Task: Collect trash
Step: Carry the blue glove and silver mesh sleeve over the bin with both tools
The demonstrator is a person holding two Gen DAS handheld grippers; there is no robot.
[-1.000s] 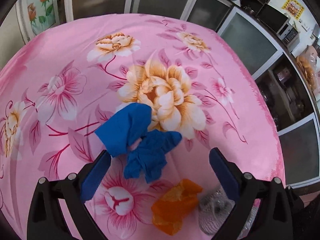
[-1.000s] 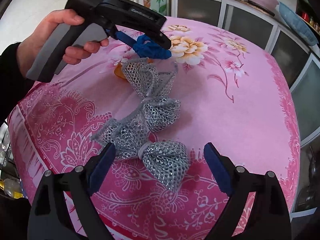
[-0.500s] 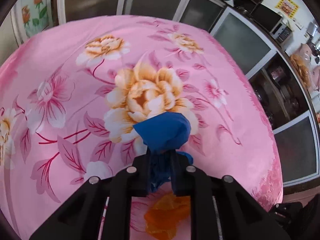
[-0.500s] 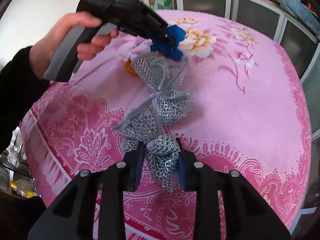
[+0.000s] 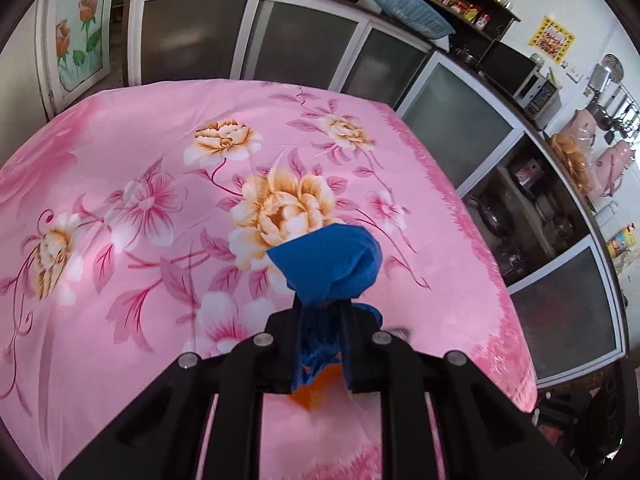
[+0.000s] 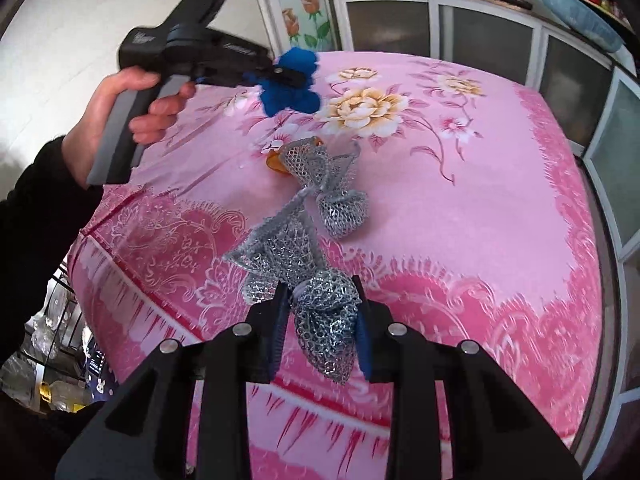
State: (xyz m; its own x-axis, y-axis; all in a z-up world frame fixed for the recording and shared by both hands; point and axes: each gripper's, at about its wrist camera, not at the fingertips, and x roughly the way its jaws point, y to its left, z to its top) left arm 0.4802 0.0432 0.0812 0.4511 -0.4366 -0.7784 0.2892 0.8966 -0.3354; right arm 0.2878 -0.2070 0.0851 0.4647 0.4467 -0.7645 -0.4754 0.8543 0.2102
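Between the left tongs point(image 5: 320, 344), a crumpled blue glove point(image 5: 328, 268) sits pinched tight, clear of the pink floral tabletop point(image 5: 140, 152). Right tongs point(image 6: 320, 332) clamp one end of silver mesh ribbon point(image 6: 316, 216), the rest trailing ahead beside an orange scrap point(image 6: 274, 160), likely bound for disposal.

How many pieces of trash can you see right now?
3: blue glove in the left gripper, silver mesh ribbon in the right gripper, orange scrap on the tablecloth.

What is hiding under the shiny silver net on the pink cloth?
An orange scrap peeks out from under the far end of the silver net. Only its edge shows; the net covers the rest. Elsewhere beneath the net, only the pink tablecloth shows.
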